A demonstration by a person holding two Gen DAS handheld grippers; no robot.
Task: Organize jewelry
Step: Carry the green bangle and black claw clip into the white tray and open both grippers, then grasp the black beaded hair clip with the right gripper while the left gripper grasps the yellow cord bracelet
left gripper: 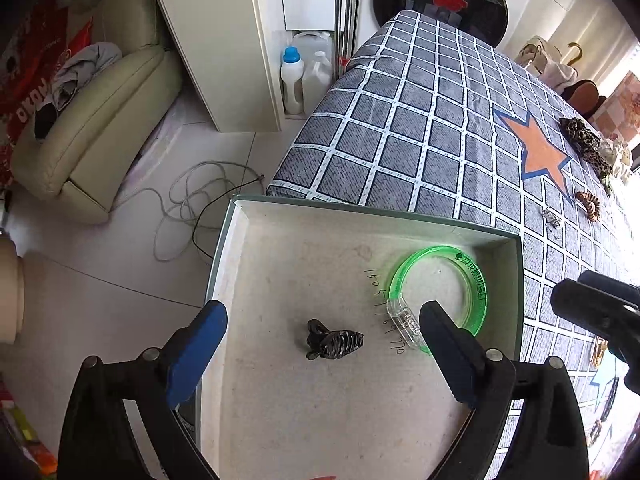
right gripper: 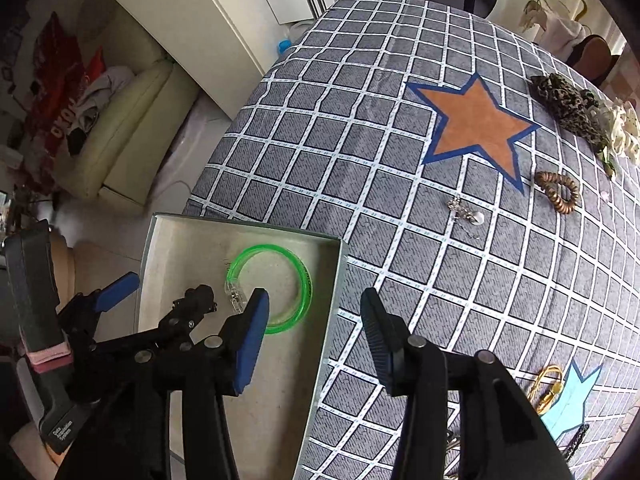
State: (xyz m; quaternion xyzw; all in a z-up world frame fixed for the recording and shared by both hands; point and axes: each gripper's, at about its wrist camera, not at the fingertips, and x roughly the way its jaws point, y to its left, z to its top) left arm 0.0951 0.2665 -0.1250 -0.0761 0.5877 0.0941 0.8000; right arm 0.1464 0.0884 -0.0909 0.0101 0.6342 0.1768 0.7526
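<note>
So the biggest thing here is the table (right gripper: 360, 168) under a grey grid-pattern cloth (left gripper: 420, 132) with an orange star (right gripper: 476, 124) printed on it. In the right wrist view there's loose stuff around that star: a leopard-print scrunchie (right gripper: 564, 108) at about 2 o'clock from it, a brown spiral hair tie (right gripper: 558, 192) at 4 o'clock, a small silver chain piece (right gripper: 464, 210) at 6 o'clock. A gold bangle (right gripper: 546, 390) sits way down by the light blue star (right gripper: 576, 400).

The shallow box (left gripper: 236, 240) hangs over the table's near corner. Inside it are a green bangle (left gripper: 478, 280) with a clear clasp at 3 o'clock and a black claw clip (left gripper: 334, 344) nearer the middle. There's handwriting on the box floor beside the bangle, can't read it properly. Green lettering on the bangle too, illegible.

Left gripper (left gripper: 324, 336) is spread wide over the clip, not touching it. Right gripper (right gripper: 314, 320) is apart too, holding nothing, straddling the box's right wall. The left tool's handle reads "Data Acquisition System".
</note>
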